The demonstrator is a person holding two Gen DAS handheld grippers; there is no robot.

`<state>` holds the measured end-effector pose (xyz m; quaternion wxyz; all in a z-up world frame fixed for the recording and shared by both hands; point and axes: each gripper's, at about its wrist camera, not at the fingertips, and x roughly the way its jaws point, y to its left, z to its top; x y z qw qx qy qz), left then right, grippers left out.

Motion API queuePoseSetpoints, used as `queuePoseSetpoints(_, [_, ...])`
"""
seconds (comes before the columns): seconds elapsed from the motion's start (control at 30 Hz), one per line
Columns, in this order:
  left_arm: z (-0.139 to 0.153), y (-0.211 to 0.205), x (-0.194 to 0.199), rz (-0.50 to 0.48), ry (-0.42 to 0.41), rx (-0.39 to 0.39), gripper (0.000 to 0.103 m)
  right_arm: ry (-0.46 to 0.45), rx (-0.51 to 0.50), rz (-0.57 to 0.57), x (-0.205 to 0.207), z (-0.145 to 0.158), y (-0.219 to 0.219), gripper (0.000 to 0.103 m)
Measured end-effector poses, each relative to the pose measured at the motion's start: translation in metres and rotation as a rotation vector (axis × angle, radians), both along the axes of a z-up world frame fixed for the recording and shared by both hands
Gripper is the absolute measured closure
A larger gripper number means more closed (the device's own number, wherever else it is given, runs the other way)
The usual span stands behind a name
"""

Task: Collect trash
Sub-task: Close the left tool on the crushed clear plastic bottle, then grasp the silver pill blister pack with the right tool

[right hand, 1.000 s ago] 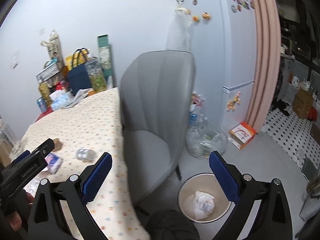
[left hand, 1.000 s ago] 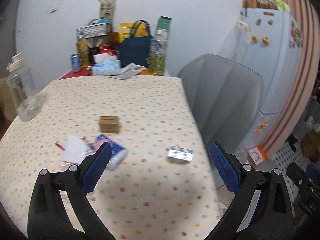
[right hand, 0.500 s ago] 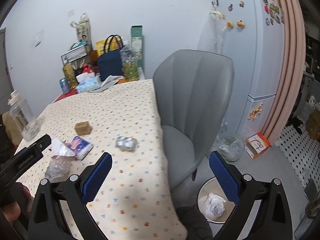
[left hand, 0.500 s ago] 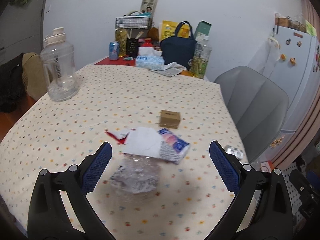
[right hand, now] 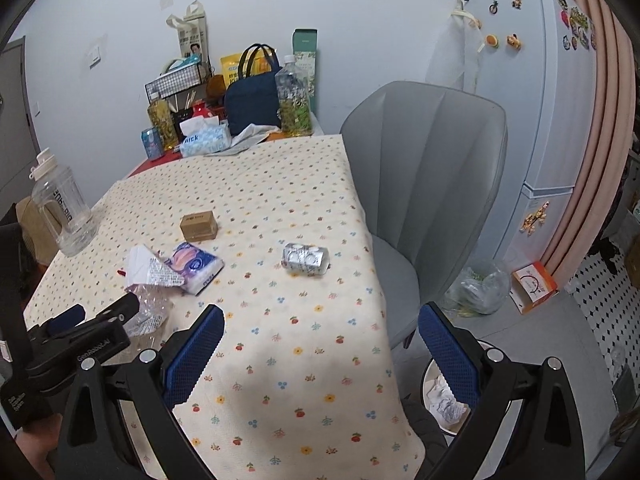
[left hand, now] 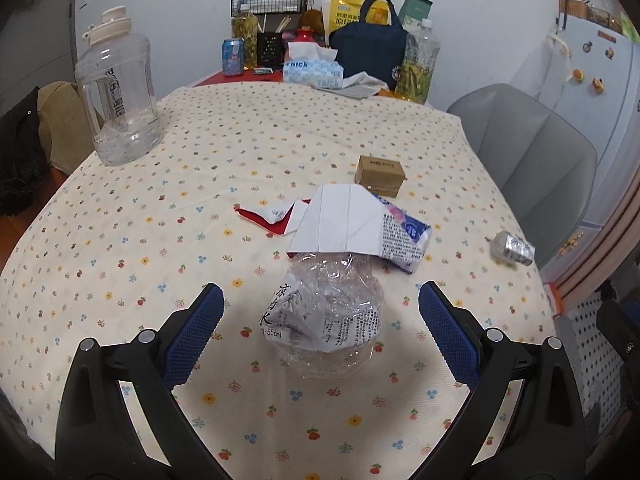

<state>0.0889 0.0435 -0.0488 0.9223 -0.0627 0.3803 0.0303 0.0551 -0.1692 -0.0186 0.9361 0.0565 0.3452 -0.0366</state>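
Your left tool (left hand: 320, 320) stood wide open around the crushed bottle (left hand: 326, 320) on the worktop (left hand: 120, 220), touching nothing; your right tool (right hand: 320, 344) hung open and empty near the worktop's edge. That thin plastic could have buckled and squirted out, or dragged the paper wrapper (left hand: 344, 228) lying on its far end.
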Motion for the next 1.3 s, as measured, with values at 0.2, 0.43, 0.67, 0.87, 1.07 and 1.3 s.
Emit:
queuePoseSetpoints(0.2, [-0.015,-0.006,0.012,0.001,0.044,0.026,0.006,0.024,0.012,-0.007,0.006,-0.011,-0.007,0.008])
queuePoseSetpoints(0.43, [-0.031,-0.003,0.029,0.051,0.105,0.052,0.006,0.05,0.042,-0.037,0.013,-0.023,-0.025,0.008])
queuePoseSetpoints(0.67, [-0.038,-0.009,0.039,0.042,0.157,0.074,0.023,0.064,0.061,-0.032,0.018,-0.03,-0.027,0.008])
queuePoseSetpoints(0.87, [-0.026,-0.003,0.025,0.035,0.098,0.048,0.024,0.064,0.059,-0.009,0.023,-0.032,-0.021,0.008])
queuePoseSetpoints(1.07, [0.011,0.008,0.007,0.037,-0.02,0.015,0.024,0.061,0.069,0.016,0.028,-0.03,-0.012,0.008])
queuePoseSetpoints(1.3, [0.028,0.016,0.001,0.046,-0.08,-0.018,0.025,0.06,0.073,0.039,0.029,-0.029,-0.003,0.008])
